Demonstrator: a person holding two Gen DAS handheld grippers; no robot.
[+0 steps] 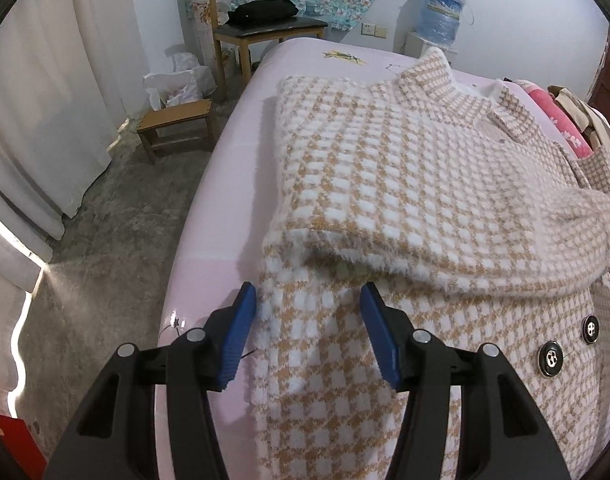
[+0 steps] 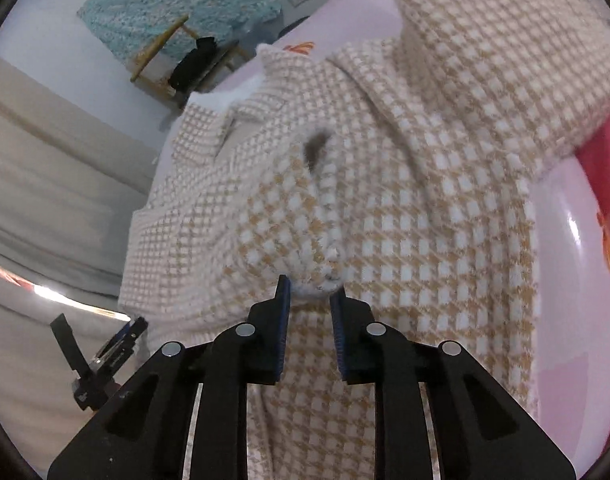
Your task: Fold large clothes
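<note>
Checked beige-and-white coat (image 1: 405, 184) lies spread on a pink-sheeted bed (image 1: 225, 184), collar toward the far end, one sleeve folded across the body, hem hanging at the near edge. Two black buttons (image 1: 549, 359) show on the front at near right.

Left tool (image 1: 309, 312) hovers over the near left edge of the coat, blue pads (image 1: 241, 320) spread apart, fabric below and between them but pads not pressing on it; released.

Right tool (image 2: 309, 296) sits at the cuff end of a sleeve (image 2: 301, 216). The fuzzy white cuff edge sits right at the fingertips, between the narrow-set pads. Picture is blurred there, so cannot tell whether the pads actually pinch the cuff or just flank it. The sleeve bunches up from the tips toward the coat body, dark cuff opening visible farther up.

Background, left-wrist view: wooden chair (image 1: 265, 36) with a black bag (image 1: 265, 10) on its seat at the far end of the bed, small wooden stool (image 1: 177, 128) on the concrete floor at left, white curtain (image 1: 45, 100) far left, pink pillow (image 1: 561, 120) at far right.
</note>
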